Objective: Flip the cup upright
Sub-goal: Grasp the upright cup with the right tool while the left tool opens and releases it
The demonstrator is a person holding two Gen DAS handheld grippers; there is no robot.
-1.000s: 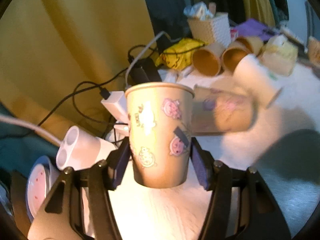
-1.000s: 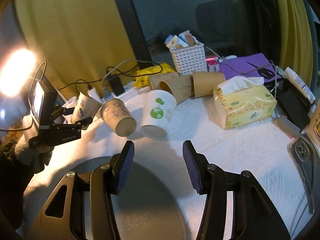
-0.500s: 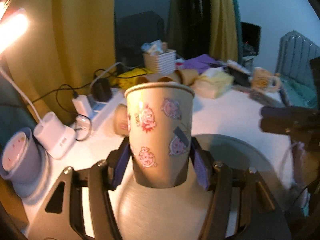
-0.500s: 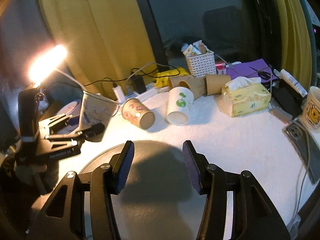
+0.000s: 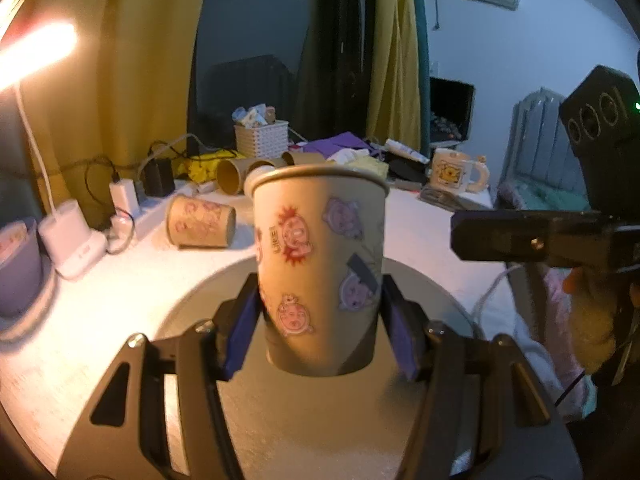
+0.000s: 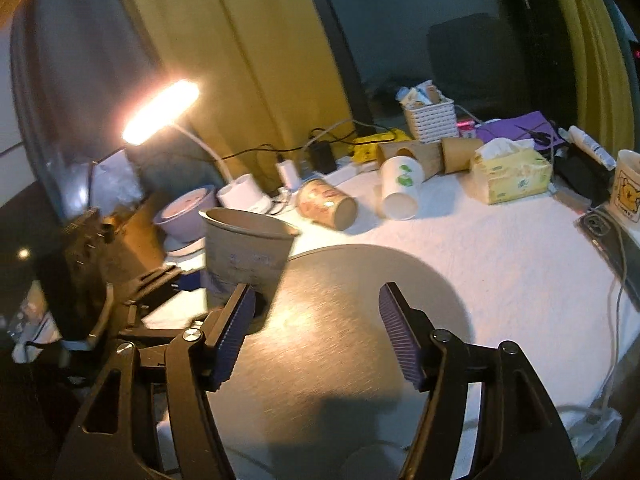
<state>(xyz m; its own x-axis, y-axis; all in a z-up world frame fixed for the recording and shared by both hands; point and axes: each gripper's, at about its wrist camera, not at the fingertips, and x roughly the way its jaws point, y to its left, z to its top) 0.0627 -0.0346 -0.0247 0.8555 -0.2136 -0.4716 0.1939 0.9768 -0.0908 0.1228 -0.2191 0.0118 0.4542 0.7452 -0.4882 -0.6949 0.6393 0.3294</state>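
Note:
My left gripper point(image 5: 320, 332) is shut on a paper cup with pig stickers point(image 5: 320, 264). The cup is upright, mouth up, held over a round grey mat point(image 5: 320, 420). In the right wrist view the same cup point(image 6: 246, 250) shows at the left, above the mat's point(image 6: 340, 340) left edge. My right gripper point(image 6: 316, 332) is open and empty over the mat, to the right of the cup; its body shows in the left wrist view point(image 5: 532, 236).
A pink-printed cup point(image 6: 328, 204) and a white cup with green print point(image 6: 400, 192) lie on their sides on the white table. Brown cups point(image 6: 424, 154), a tissue pack point(image 6: 512, 172), a white basket point(image 6: 430, 120), a mug point(image 6: 628, 184), a lit lamp point(image 6: 160, 112) and chargers stand behind.
My left gripper has carried the upright cup away from the table's back clutter to above the grey mat. The right gripper has drawn back and turned left, nearer the cup.

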